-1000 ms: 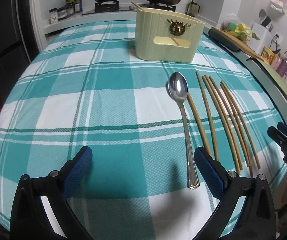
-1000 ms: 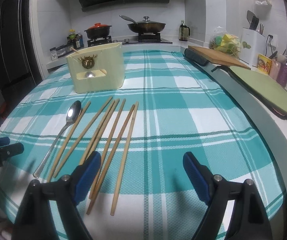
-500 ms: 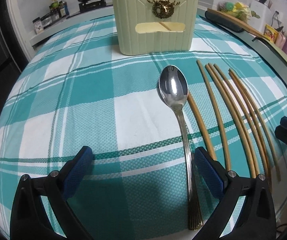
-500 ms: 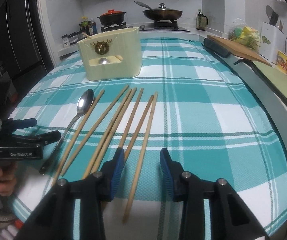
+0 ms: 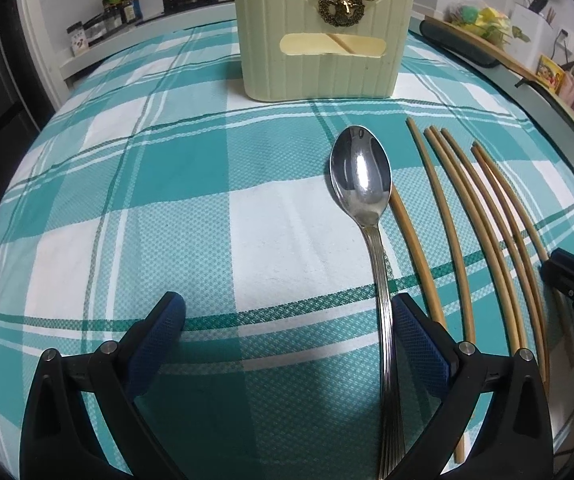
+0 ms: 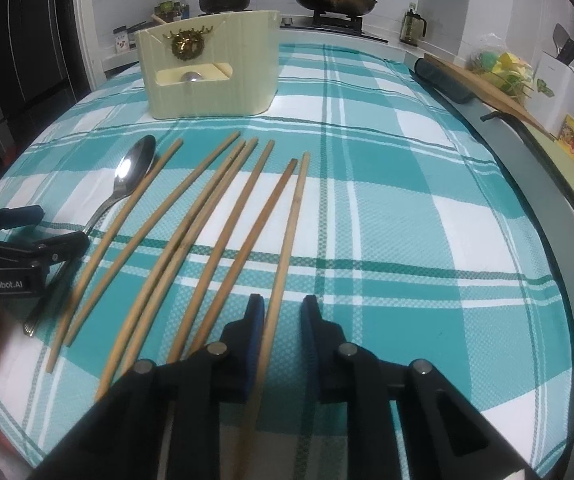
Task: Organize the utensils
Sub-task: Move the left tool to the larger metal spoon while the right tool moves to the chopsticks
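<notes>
A: While the right gripper point(image 6: 283, 320) has just been closing, its jaws stand narrow, with the outermost chopstick point(image 6: 291, 232) between them; one pad looks against it, the other shows a gap. Not a firm grip yet.

B: Left gripper point(image 5: 287, 320)?

A: Jaws wide, holding nothing. The spoon point(image 5: 367, 216) handle runs just inside the right-hand pad, near it; contact I cannot tell.

B: Risks?

A: Judgement only: the chopstick is thin and round, so closing off-centre could roll it out sideways or nudge the neighbouring stick. On the left, the flat handle lies low on the cloth point(image 5: 167, 200); pads may slide over it or bunch the fabric.

B: Layout?

A: Six bamboo chopsticks fanned side by side on the checked cloth over the counter, some touching in pairs. Spoon is shiny steel, bowl up, leftmost, pointing toward the cream utensil holder point(image 6: 211, 72), which stands upright beyond, well apart. Something metallic shows through its front slot.
</notes>
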`<state>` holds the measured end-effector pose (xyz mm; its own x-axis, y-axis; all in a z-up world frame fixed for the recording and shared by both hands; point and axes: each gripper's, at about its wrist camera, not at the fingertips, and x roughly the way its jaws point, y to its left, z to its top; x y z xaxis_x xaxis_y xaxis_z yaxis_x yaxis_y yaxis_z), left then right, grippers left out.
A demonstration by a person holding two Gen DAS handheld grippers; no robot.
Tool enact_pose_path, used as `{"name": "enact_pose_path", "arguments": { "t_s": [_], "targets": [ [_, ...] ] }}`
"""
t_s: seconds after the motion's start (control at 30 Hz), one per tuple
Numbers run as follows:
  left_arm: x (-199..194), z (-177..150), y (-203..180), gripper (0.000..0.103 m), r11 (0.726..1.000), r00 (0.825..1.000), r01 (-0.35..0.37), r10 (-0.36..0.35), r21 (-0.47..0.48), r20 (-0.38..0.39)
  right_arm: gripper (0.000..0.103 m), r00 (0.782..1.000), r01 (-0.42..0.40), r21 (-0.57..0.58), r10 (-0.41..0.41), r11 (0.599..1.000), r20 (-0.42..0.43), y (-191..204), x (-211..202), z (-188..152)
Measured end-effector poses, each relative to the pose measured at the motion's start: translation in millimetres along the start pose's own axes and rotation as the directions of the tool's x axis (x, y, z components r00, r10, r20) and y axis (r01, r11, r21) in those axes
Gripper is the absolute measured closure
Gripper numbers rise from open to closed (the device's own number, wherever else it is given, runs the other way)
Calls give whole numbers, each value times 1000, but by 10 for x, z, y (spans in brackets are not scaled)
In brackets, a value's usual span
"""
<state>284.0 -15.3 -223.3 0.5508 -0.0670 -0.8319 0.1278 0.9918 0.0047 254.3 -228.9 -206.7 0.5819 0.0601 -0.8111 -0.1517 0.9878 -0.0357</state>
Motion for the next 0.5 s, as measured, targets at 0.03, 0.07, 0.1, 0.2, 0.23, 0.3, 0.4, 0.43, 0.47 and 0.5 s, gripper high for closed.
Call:
{"name": "enact_pose_path", "arguments": {
  "t_s": [0.03,0.07,0.1,0.2,0.23,0.3,0.4,0.43,0.47,0.5],
  "targets": [
    [2,2,2,0,1000,1000,2,-2,1,1,84,1000,-2,6,2,1000,-3,-22,-8,-5],
    [7,6,0,0,1000,1000,4,-4,5,2,84,1000,-3,8,3,1000,-5,-31,-14,-11],
    [15,12,-5,0,1000,1000,8,-8,11,3,84,1000,-4,8,4,1000,-7,-33,-19,-16],
    [43,51,-26,0,999,1000,13,-13,32,0,80,1000,-11,3,11,1000,-9,-29,-13,-11],
    [57,74,-29,0,999,1000,15,-15,38,-3,80,1000,-9,-7,9,1000,-11,-19,-8,-3],
    [81,113,-33,0,999,1000,17,-17,44,-5,80,1000,-4,-23,4,1000,-14,0,10,25],
    [124,180,-29,0,999,1000,20,-19,45,-11,80,1000,-12,-38,11,999,-25,1,47,74],
    [141,201,-25,0,999,1000,24,-23,42,-13,80,999,-16,-41,15,999,-31,-3,58,93],
    [154,216,-22,0,999,1000,26,-26,41,-12,79,999,-21,-42,19,999,-37,-9,68,107],
    [166,232,-18,0,999,1000,29,-29,39,-12,79,999,-25,-42,24,999,-41,-17,79,122]
  ]
}}
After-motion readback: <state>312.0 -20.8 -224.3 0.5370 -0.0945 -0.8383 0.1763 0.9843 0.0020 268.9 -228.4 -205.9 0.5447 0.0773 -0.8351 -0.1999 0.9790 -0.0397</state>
